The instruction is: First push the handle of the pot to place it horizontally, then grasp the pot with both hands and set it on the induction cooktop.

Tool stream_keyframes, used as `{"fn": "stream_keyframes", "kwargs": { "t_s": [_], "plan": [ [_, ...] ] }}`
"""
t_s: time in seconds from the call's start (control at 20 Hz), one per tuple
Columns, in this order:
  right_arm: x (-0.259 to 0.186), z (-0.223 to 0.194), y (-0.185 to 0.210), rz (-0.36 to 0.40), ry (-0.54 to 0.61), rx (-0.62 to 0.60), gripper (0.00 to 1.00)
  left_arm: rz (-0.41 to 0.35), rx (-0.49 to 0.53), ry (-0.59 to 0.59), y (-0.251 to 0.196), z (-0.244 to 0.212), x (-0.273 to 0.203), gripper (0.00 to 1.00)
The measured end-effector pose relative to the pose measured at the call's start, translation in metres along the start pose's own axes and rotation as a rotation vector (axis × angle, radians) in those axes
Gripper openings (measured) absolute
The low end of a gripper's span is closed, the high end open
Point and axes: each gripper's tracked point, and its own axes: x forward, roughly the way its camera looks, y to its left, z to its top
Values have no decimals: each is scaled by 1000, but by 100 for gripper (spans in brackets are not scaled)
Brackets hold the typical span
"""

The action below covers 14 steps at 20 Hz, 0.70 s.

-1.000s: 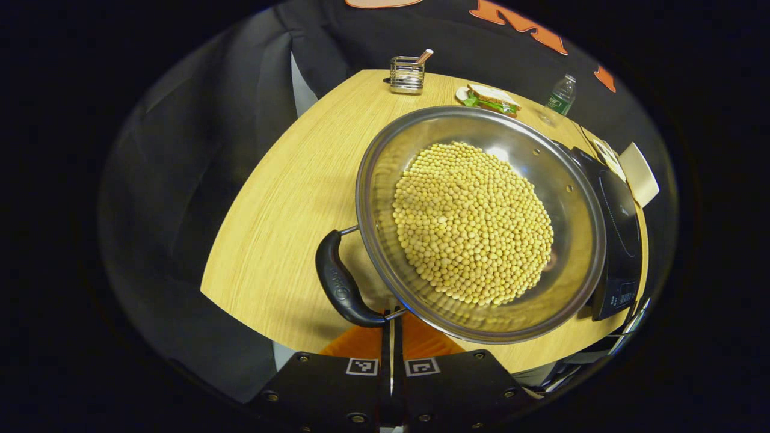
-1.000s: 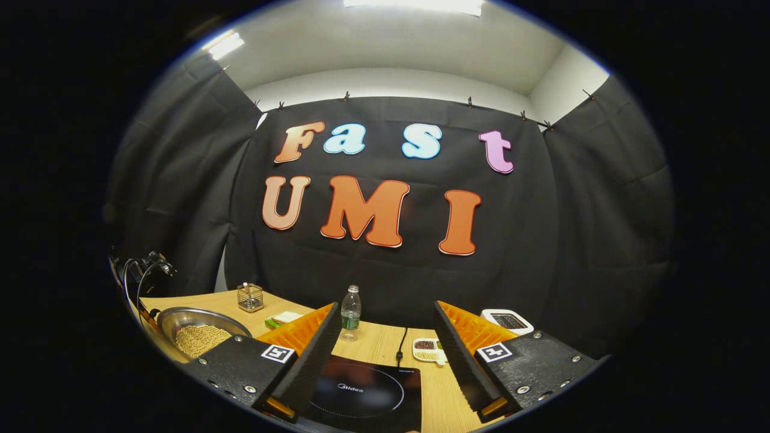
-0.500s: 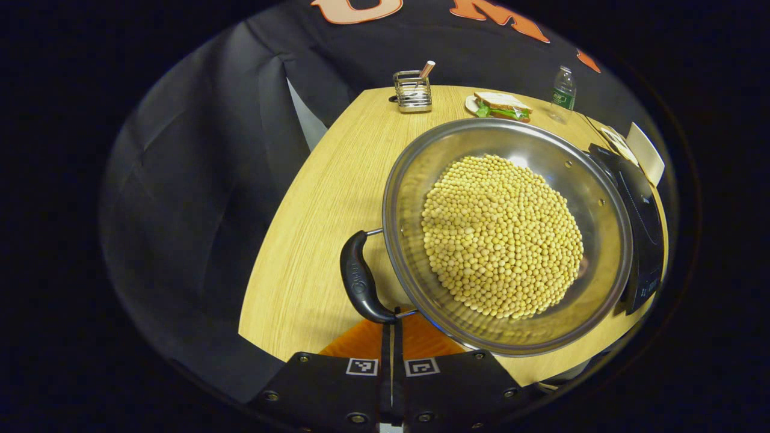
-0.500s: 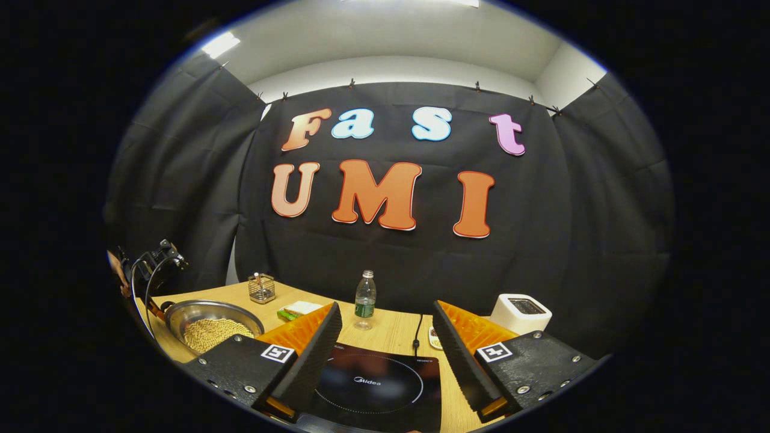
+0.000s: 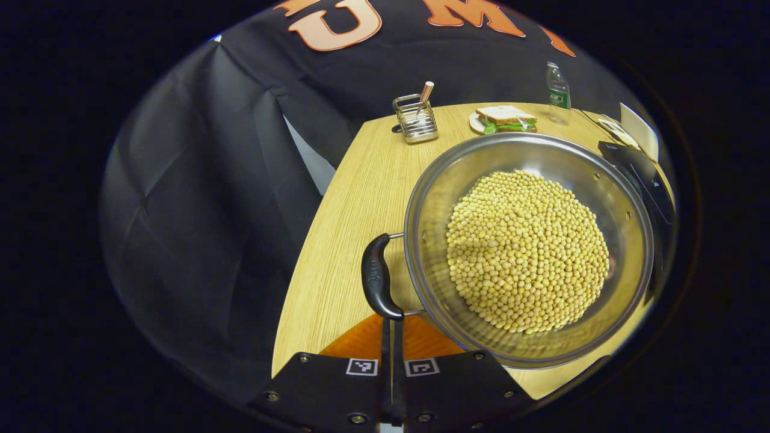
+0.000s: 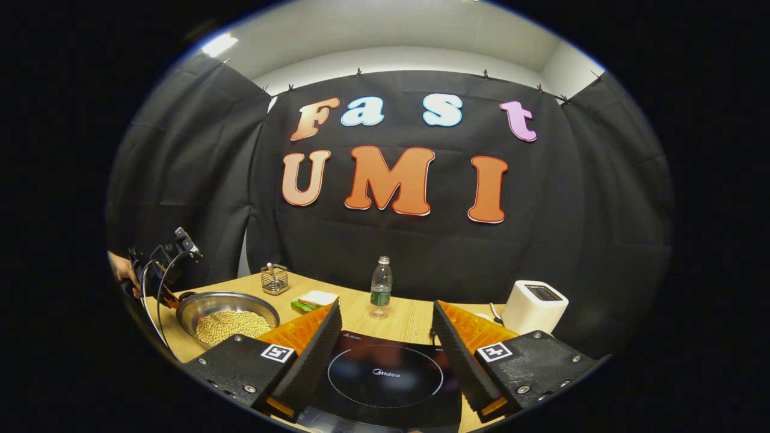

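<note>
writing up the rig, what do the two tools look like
Both tools, left and right, share a build: black bolted plates, each bearing a small square black-and-white marker, with ribbed finger backs. From the right gripper view, the left one trails looping black cables.

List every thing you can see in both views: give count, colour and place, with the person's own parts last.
pot: one, steel, on the table beside the cooktop
soybeans: a heap, yellow, in the pot
pot handle: one, black, at the left gripper's tips
induction cooktop: one, black, under the right gripper
table: one, light wood
wire holder: one, metal, far edge
sandwich: one, on a white plate behind the pot
bottle: one, clear, green label
toaster: one, white, far right
left gripper: shut, at the handle
right gripper: open, over the cooktop
hand: one, holding the left gripper
</note>
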Motion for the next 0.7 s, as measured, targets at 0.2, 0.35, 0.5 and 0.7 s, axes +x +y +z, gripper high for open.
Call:
{"fn": "stream_keyframes", "kwargs": {
  "t_s": [0.2, 0.35, 0.5, 0.7],
  "plan": [
    [-3, -6, 7, 12, 9, 5, 95, 14, 21, -44, 2, 8, 1, 2],
    [-3, -12, 13, 22, 23, -1, 95, 33, 34, -72, 6, 14, 4, 1],
    [-5, -18, 21, 35, 40, 1, 95, 44, 35, -98, 6, 17, 4, 1],
    [-7, -24, 33, 55, 61, 0, 95, 52, 38, -124, 5, 25, 9, 1]
  ]
}}
